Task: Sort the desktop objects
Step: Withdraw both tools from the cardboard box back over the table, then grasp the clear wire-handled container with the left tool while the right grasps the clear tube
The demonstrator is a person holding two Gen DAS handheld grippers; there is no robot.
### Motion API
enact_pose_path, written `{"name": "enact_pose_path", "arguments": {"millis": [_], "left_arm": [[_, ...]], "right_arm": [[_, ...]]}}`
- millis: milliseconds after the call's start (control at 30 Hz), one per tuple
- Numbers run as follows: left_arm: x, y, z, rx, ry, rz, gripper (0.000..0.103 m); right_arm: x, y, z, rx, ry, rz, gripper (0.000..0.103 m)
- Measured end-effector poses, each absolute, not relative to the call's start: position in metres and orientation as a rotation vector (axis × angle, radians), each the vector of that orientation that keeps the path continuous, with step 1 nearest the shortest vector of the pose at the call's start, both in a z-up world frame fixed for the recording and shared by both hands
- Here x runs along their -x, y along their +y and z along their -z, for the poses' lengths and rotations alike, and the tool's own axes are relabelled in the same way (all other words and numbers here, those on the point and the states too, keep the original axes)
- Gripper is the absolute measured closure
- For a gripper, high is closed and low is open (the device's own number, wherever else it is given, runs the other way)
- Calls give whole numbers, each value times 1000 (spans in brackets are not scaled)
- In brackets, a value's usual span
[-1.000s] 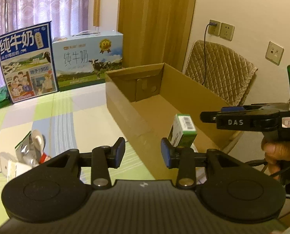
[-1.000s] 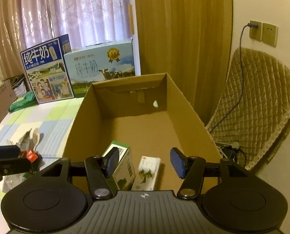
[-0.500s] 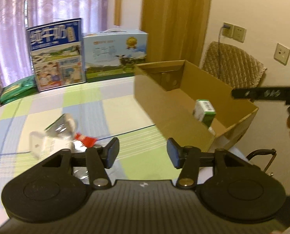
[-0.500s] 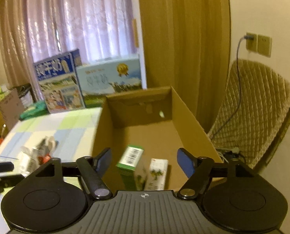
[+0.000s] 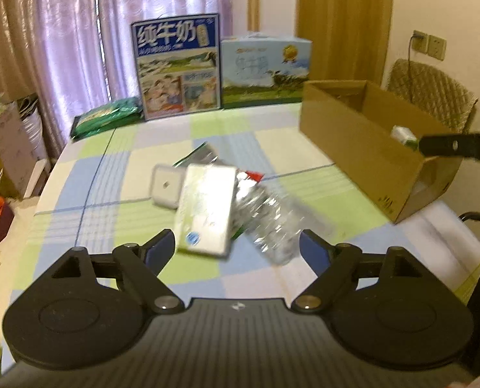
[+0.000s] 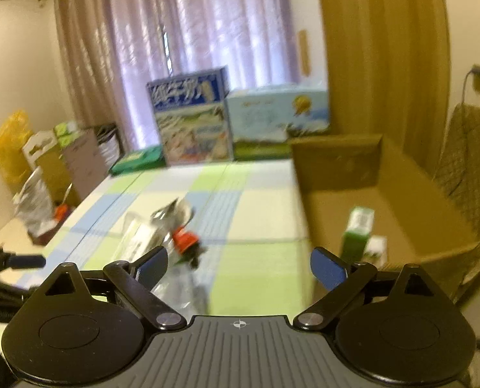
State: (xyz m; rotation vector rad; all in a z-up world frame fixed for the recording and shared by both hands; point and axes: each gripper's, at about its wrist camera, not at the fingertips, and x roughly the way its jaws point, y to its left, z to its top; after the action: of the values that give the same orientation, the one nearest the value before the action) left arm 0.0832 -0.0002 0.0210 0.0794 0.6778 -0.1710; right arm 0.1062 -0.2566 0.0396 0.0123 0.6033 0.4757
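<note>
My left gripper [image 5: 238,247] is open and empty, facing a heap on the checked tablecloth: a white-green carton [image 5: 206,208] lying flat, a crushed clear plastic bottle [image 5: 272,216] to its right, a small white box [image 5: 166,187] behind. The open cardboard box [image 5: 362,158] stands on the right with a green carton [image 5: 403,135] inside. My right gripper [image 6: 240,263] is open and empty too, above the table left of the cardboard box [image 6: 346,190]. In that view the green carton [image 6: 357,234] stands upright, a white carton [image 6: 376,250] beside it. The bottle's red cap [image 6: 185,237] shows.
Two large milk cases [image 5: 178,68] [image 5: 265,69] stand at the table's far edge, a green packet [image 5: 107,118] left of them. A quilted chair [image 5: 432,93] sits behind the box. Boxes and a yellow bag [image 6: 12,148] crowd the floor on the left.
Both grippers swung left, away from the cardboard box and toward the heap on the cloth. Their jaws have opened wider. The green carton stays in the box.
</note>
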Motion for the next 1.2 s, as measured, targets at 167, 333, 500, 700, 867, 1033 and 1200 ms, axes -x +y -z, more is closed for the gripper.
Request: {"name": "enact_pose_path", "arguments": {"millis": [167, 333, 500, 700, 867, 1033, 1200], "left_arm": [[-81, 10, -5, -80, 703, 172, 22], [-87, 10, 13, -81, 723, 188, 22], [-98, 8, 32, -72, 736, 218, 22], [-114, 2, 56, -85, 760, 260, 22], [-125, 1, 71, -61, 789, 286, 22], [-128, 0, 77, -56, 803, 306, 22], [-136, 1, 81, -29, 816, 309, 22]], "right_arm": [[-106, -230, -6, 20, 684, -496, 10], [-108, -208, 17, 67, 714, -545, 11], [-119, -198, 40, 87, 759, -558, 11], [-134, -190, 61, 132, 789, -575, 20], [-147, -178, 73, 156, 801, -618, 30], [-163, -165, 82, 170, 822, -624, 47], [-169, -164, 85, 157, 843, -609, 66]]}}
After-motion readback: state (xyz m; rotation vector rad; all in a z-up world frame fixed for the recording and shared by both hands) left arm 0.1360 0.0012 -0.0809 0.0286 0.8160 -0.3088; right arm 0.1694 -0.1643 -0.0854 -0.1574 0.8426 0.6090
